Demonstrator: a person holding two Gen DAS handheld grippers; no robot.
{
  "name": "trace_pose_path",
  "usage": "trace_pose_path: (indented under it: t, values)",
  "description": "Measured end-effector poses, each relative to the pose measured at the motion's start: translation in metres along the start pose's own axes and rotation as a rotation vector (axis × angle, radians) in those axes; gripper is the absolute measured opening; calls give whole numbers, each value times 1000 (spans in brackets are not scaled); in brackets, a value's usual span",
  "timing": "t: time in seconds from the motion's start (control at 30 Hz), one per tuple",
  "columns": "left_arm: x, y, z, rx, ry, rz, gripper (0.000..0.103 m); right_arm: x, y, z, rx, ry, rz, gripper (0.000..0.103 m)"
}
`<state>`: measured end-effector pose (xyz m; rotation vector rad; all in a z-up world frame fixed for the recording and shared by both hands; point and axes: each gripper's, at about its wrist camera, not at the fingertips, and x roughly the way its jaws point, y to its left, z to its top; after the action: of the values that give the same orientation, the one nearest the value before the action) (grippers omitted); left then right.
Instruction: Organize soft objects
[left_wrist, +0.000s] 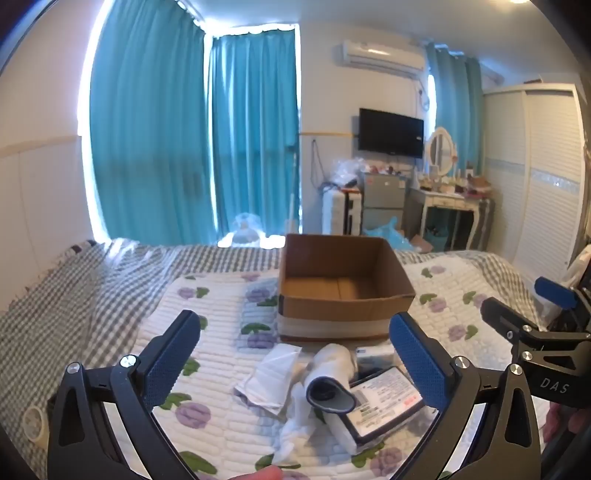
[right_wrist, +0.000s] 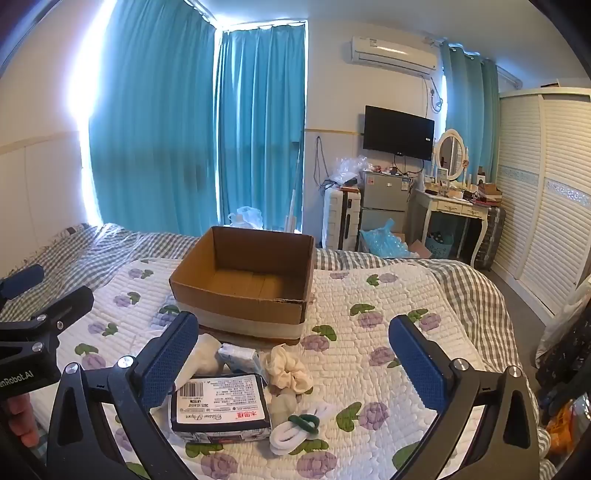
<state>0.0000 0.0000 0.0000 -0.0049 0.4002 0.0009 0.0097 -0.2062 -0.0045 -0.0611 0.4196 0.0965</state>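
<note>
An open, empty cardboard box (left_wrist: 343, 291) (right_wrist: 243, 284) stands on the bed. In front of it lies a small pile: a rolled white sock with a dark cuff (left_wrist: 328, 384), a clear plastic packet (left_wrist: 271, 376), a dark tissue pack with a white label (left_wrist: 384, 402) (right_wrist: 219, 406), a cream scrunchie (right_wrist: 286, 369), a small pale blue packet (right_wrist: 240, 356) and a white sock roll with a green band (right_wrist: 295, 432). My left gripper (left_wrist: 295, 362) is open above the sock. My right gripper (right_wrist: 295, 362) is open above the scrunchie. Neither holds anything.
The bed has a white quilt with purple flowers (right_wrist: 369, 332) over a grey checked sheet (left_wrist: 74, 295). A roll of tape (left_wrist: 35, 422) lies at the left. Beyond the bed are teal curtains, a small fridge (right_wrist: 382, 206), a dressing table (right_wrist: 454, 210) and a wardrobe (right_wrist: 546, 206).
</note>
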Motion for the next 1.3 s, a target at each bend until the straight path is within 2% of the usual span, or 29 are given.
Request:
trace_pose_path:
  t: [1.3]
  values:
    - [-2, -4, 1, -13, -1, -3, 103, 5, 6, -6, -20, 29, 5, 103]
